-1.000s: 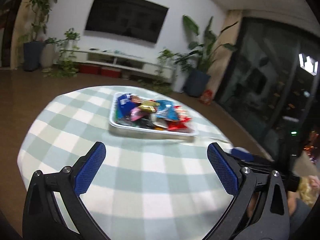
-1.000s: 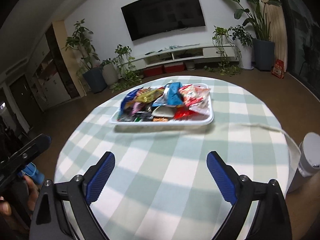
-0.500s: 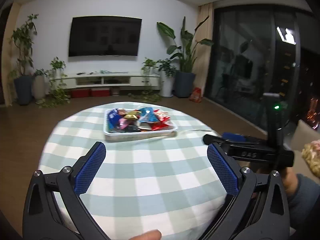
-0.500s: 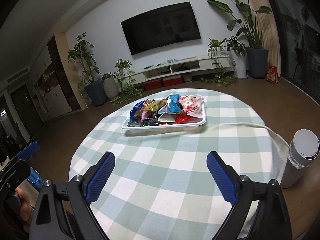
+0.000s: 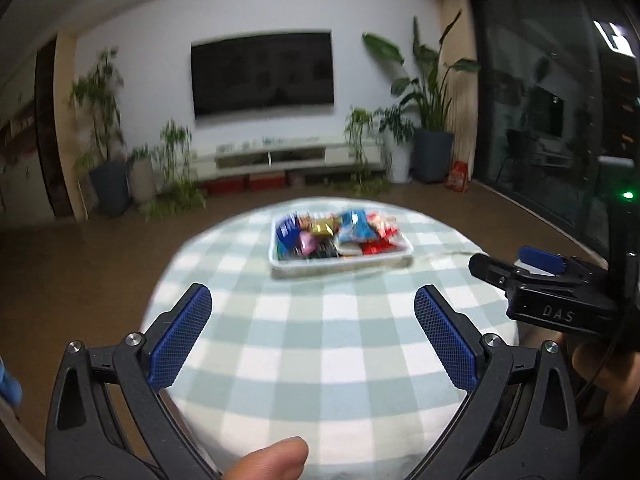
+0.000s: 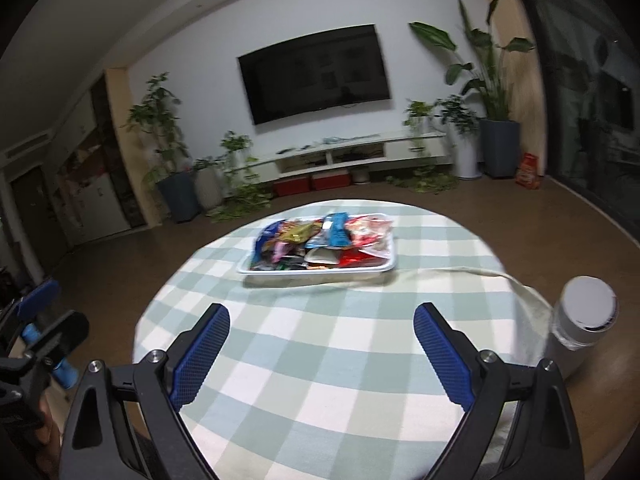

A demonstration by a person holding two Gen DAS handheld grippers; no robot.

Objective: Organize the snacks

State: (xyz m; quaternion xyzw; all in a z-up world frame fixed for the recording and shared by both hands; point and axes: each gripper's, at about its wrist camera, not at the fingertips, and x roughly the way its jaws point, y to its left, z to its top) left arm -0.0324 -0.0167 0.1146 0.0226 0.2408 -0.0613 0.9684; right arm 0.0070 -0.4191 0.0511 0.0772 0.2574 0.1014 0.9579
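The snack packets (image 6: 320,242), heaped in a white tray (image 6: 316,275) at the far side of the checked tablecloth (image 5: 320,344), are judged light, crinkly and slippery, best pinched at a sealed edge, and are found well ahead of the left gripper (image 5: 312,324) and right gripper (image 6: 322,344), both spread wide and empty.

A round table (image 6: 320,360) (draped in green-and-white checked cloth) is carrying a white tray (image 6: 312,273) of snack packets (image 6: 332,236), sitting toward its far side.
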